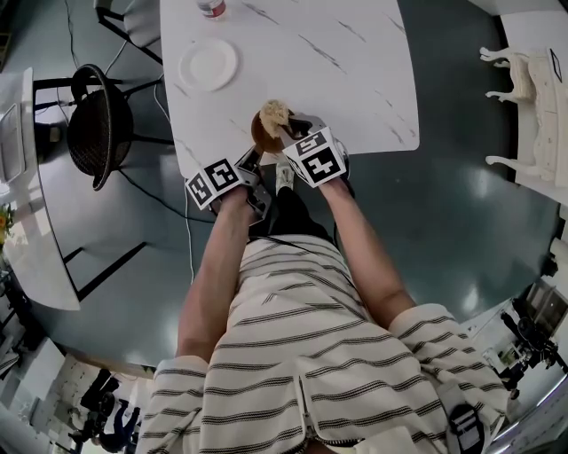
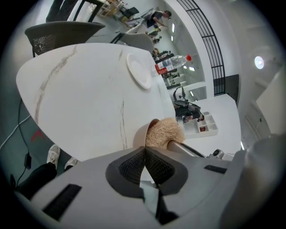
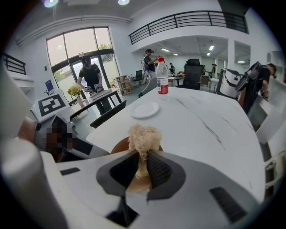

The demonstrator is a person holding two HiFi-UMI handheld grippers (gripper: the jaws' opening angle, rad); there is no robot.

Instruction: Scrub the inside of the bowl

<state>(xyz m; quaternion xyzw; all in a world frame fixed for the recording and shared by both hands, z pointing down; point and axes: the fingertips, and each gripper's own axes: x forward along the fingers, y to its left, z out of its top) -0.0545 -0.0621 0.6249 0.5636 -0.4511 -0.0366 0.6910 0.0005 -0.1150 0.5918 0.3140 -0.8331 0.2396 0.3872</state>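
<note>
A brown bowl (image 1: 260,135) (image 2: 139,135) (image 3: 119,146) stands near the front edge of the white marble table (image 1: 355,71). My left gripper (image 1: 254,160) (image 2: 145,157) is shut, its pads pressed together on the bowl's near rim. A pale tuft of fibre scrubber (image 1: 275,113) (image 2: 163,131) (image 3: 144,135) sits in the bowl. My right gripper (image 1: 289,135) (image 3: 142,169) is shut on the scrubber's lower strands and holds it over the bowl's inside. Most of the bowl's inside is hidden behind the jaws.
A white plate (image 1: 208,64) (image 2: 139,71) (image 3: 144,109) lies further back on the table, with a water bottle (image 1: 211,8) (image 2: 172,63) (image 3: 162,76) beyond it. A black mesh chair (image 1: 98,124) stands left of the table. People stand in the room behind.
</note>
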